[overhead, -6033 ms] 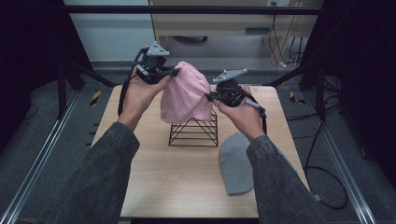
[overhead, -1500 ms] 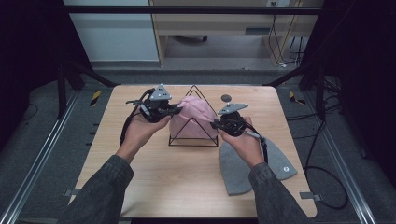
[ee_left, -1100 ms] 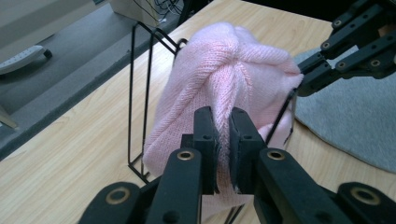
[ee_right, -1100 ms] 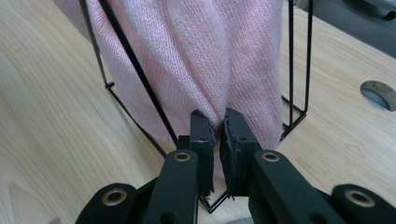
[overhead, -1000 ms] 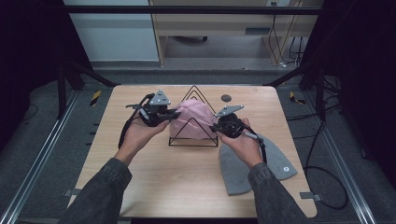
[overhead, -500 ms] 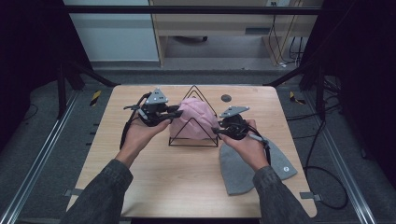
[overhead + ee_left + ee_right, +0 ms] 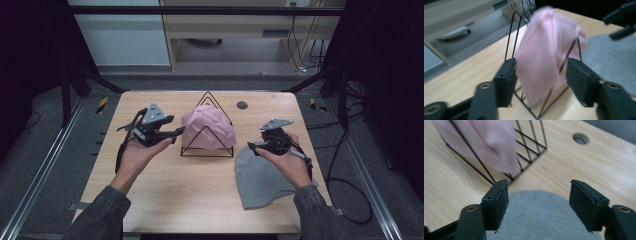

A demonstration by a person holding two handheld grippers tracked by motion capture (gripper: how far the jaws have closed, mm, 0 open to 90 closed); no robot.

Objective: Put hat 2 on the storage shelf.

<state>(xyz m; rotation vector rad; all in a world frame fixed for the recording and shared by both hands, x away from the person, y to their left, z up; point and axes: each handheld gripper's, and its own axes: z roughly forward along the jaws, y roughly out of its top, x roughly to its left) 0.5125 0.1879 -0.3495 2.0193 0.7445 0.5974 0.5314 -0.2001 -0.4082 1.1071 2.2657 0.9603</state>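
A pink knit hat [image 7: 207, 129] is draped over a black wire rack [image 7: 207, 156] at the middle of the wooden table. My left gripper [image 7: 175, 127] hovers just left of the rack, apart from the hat. Its jaws have just been opening, and the left gripper view has the hat [image 7: 546, 50] beyond the open gripper [image 7: 540, 72], untouched. A grey hat [image 7: 262, 175] lies flat at the right. My right gripper [image 7: 254, 146] hangs over its top edge. Its jaws have also just been opening and stand open [image 7: 539, 195] above the grey hat [image 7: 536, 220], with nothing pressed between them.
A round hole [image 7: 242, 105] is set in the tabletop [image 7: 165, 190] behind the rack. Black cables trail from both grippers over the table's sides. Dark frame posts stand at the far corners, and a cabinet stands beyond the table.
Both grippers have let go of the pink hat and drawn away from the rack, the left one leftward, the right one rightward over the grey hat. The pink hat stays draped on the rack.
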